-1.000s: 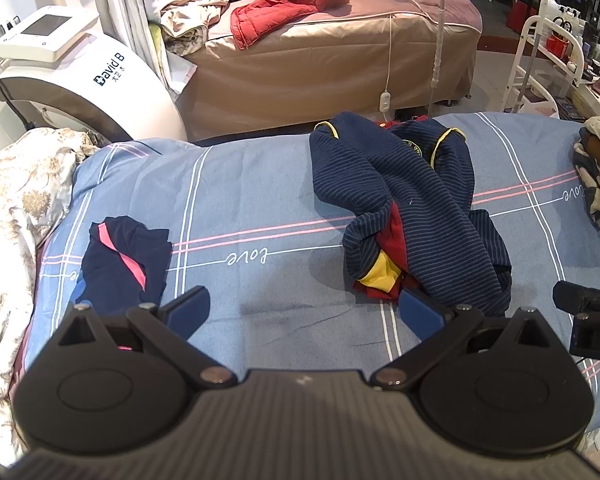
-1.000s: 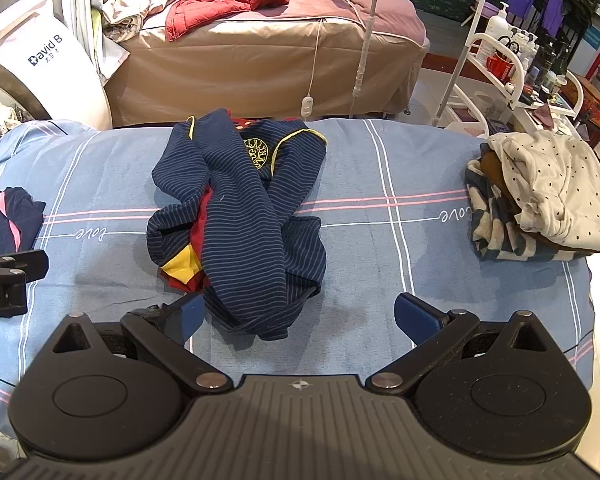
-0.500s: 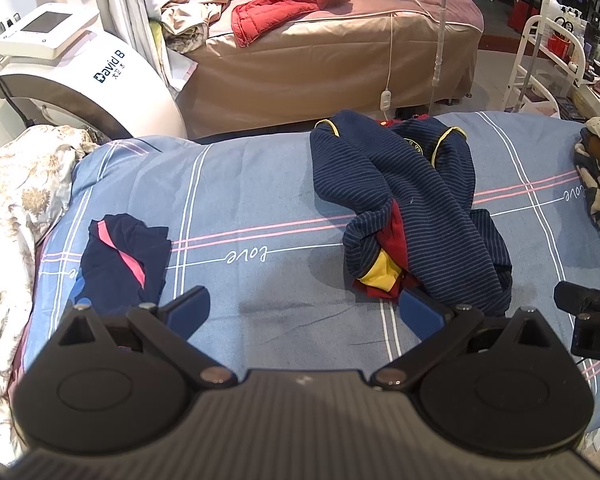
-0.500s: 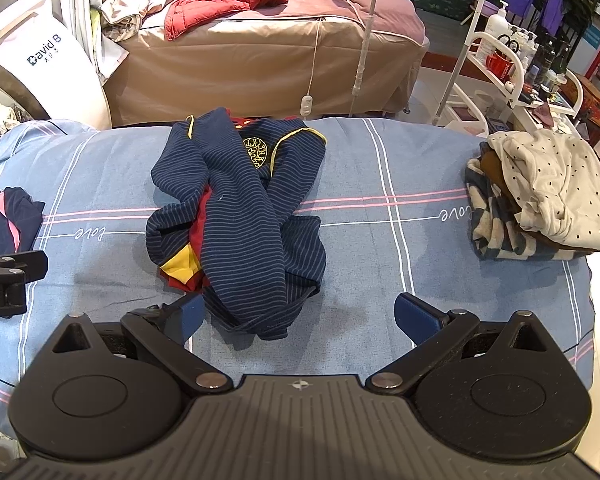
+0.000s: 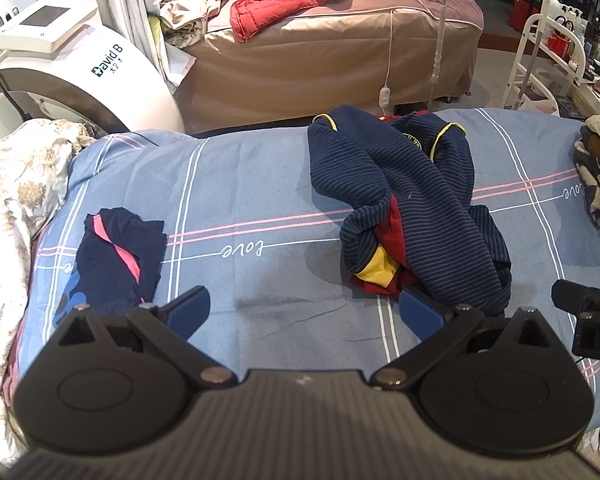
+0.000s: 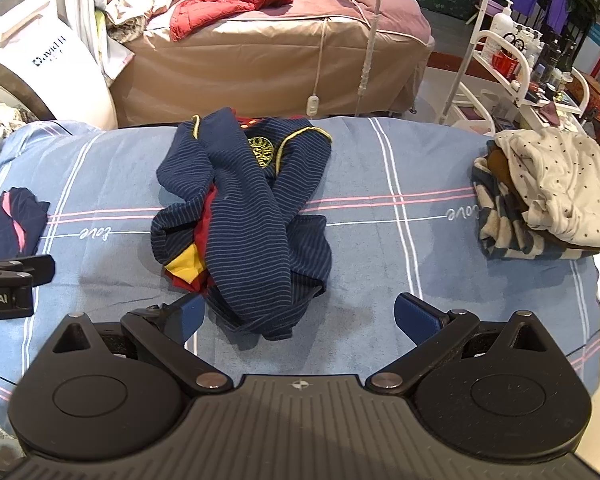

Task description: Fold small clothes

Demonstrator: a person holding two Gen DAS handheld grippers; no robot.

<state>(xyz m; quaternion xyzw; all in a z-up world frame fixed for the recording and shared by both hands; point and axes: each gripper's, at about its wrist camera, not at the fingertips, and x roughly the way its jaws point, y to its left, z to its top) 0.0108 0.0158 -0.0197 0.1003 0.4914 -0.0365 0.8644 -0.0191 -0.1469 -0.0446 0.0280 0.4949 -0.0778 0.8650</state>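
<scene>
Left gripper (image 5: 304, 312): jaws spread wide, holding nothing, hanging over bare sheet (image 5: 260, 184) with the jumper's near hem at its 1 o'clock.
Right gripper (image 6: 298, 318): jaws apart too, empty, the hem lying just between its fingers at 12 o'clock.
Jumper (image 6: 244, 216): navy striped, crumpled in the middle of the bed, sleeves twisted over the body, red and yellow lining showing at 8 o'clock.
Folded piece (image 5: 120, 256): small navy item with a pink stripe, at 9 o'clock of the jumper, well apart.
Pile (image 6: 548, 192): unfolded clothes at 3 o'clock, near the bed edge.
Risk, layers: I reckon a pinch at that bunched hem takes several layers at once, so the jumper lifts as a knot rather than opening flat.
Risk, sheet: a low grab could catch the sheet as well and drag it.
Risk, sweep: pulling wide toward 9 o'clock might disturb the folded piece.
Risk, grippers: they sit near each other, so crossing paths could knock them.
</scene>
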